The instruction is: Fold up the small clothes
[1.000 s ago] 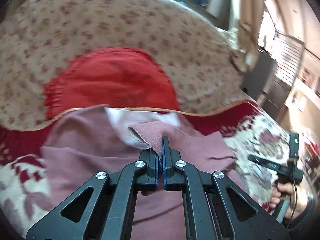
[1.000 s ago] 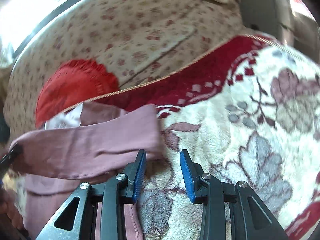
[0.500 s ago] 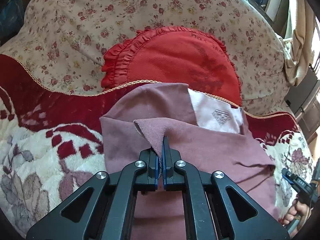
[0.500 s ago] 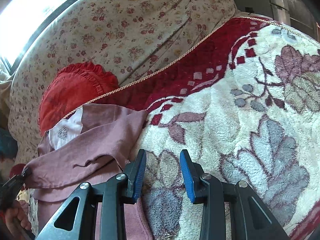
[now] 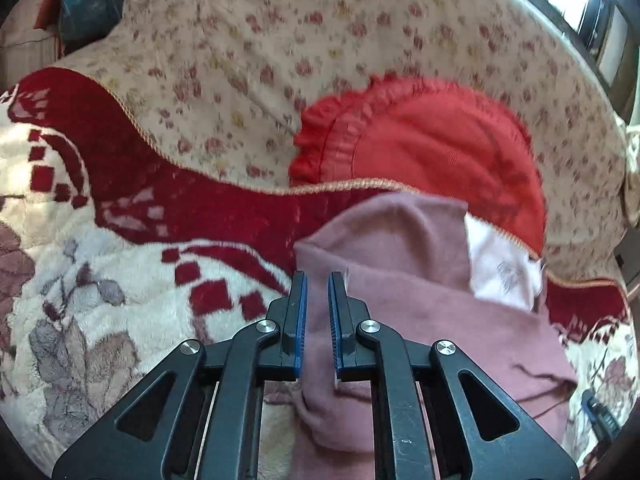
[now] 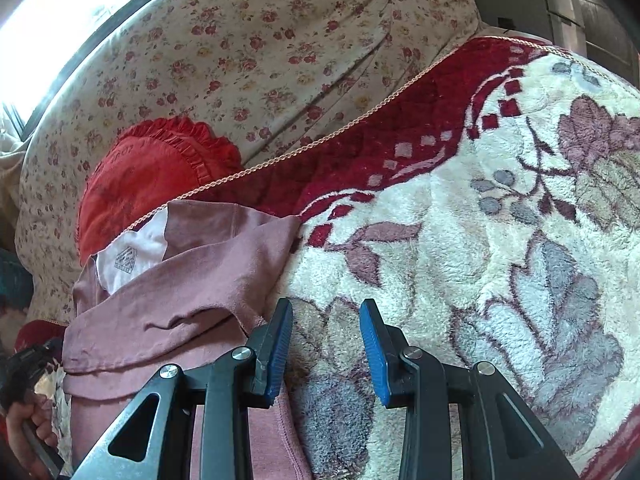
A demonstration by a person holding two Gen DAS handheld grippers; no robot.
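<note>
A dusty-pink small garment (image 5: 420,304) with a white inner label patch (image 5: 500,272) lies on the fleece blanket, a sleeve folded across its body. My left gripper (image 5: 317,300) is open, its jaws a small gap apart, just over the garment's left edge, holding nothing. In the right wrist view the garment (image 6: 192,280) lies at the lower left. My right gripper (image 6: 326,344) is open and empty over the blanket, just right of the garment's edge.
A cream and red floral fleece blanket (image 6: 480,240) covers the seat. A red ruffled cushion (image 5: 432,148) leans against the floral sofa back (image 5: 240,60) behind the garment. A window (image 6: 60,4) is behind the sofa.
My left gripper carried the sleeve across the garment, then opened and let it go; the cloth now lies flat. My right gripper stayed open and shifted slightly.
</note>
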